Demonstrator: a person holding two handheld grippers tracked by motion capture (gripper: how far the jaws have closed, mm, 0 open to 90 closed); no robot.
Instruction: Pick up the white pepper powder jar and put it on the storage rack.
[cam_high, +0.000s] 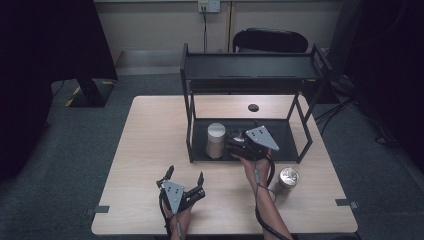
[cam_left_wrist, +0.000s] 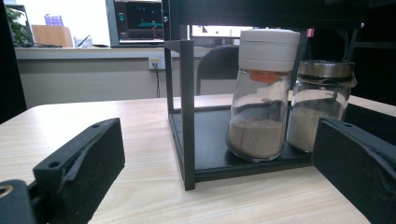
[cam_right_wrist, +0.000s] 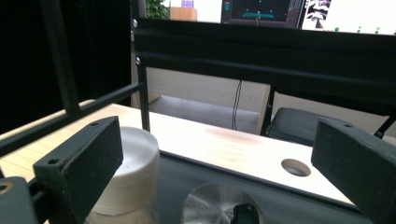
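Observation:
A black two-tier rack (cam_high: 190, 100) stands on the wooden table. On its lower shelf (cam_left_wrist: 210, 149) are a white-capped glass jar (cam_high: 216, 140) (cam_left_wrist: 263, 93) and, beside it, a metal-lidded jar (cam_left_wrist: 322, 102), both holding pale powder. My right gripper (cam_high: 235, 143) reaches into the rack, open, and hovers just above the metal lid (cam_right_wrist: 219, 205), with the white cap (cam_right_wrist: 135, 170) by its left jaw. In front of the rack, my left gripper (cam_high: 186, 174) rests low over the table, open and holding nothing, pointed at the two jars.
Another metal-lidded jar (cam_high: 288, 177) stands on the table in front of the rack's right end. The rack's top shelf (cam_high: 250, 67) is bare. A round hole (cam_high: 253, 107) (cam_right_wrist: 295, 167) lies in the tabletop behind the rack. A chair (cam_high: 270, 40) is beyond the table.

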